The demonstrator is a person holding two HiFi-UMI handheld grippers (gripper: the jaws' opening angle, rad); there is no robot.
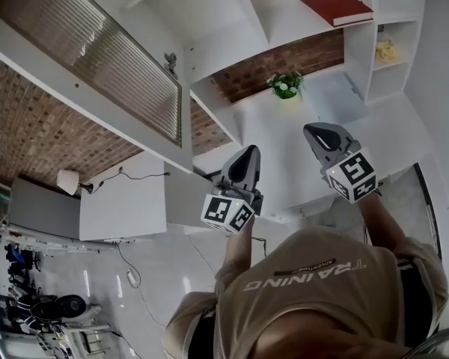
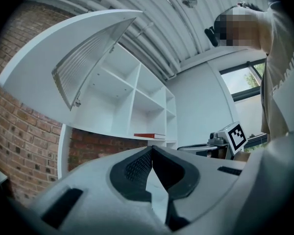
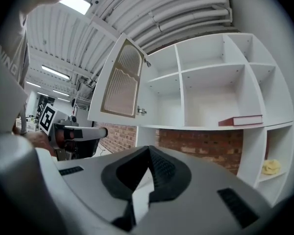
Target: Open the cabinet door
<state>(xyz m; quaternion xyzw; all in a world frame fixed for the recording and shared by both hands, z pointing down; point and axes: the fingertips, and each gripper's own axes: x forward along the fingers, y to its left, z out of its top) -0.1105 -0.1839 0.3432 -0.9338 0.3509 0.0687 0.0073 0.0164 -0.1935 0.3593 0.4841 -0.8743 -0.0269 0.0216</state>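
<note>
Evidently, the task's main requirement was met at this moment: the cabinet door, a white frame around a ribbed pane, stood swung well out from the cabinet, exposing the open compartments and the red book lying on a shelf. The door hung from the cabinet's left edge, where a small metal fitting showed near its lower corner. The left gripper had its jaws closed tip to tip with nothing between them, and the right gripper was likewise shut and empty. Both were held roughly level in front of the person, side by side, well apart from the door and from the shelves. The step in hand was judged to be confirming the open position and keeping clear. To do this well, the operator would be advised to keep both grippers below and away from the door's free edge, since a knock there could start it swinging back. If a wider opening was wanted, contact would best be made on the white frame near the free edge, far from the hinges, and not on the ribbed pane, which looked the more fragile surface. A slow, steady push with closed jaws was judged sufficient; no grasp appeared necessary.
</note>
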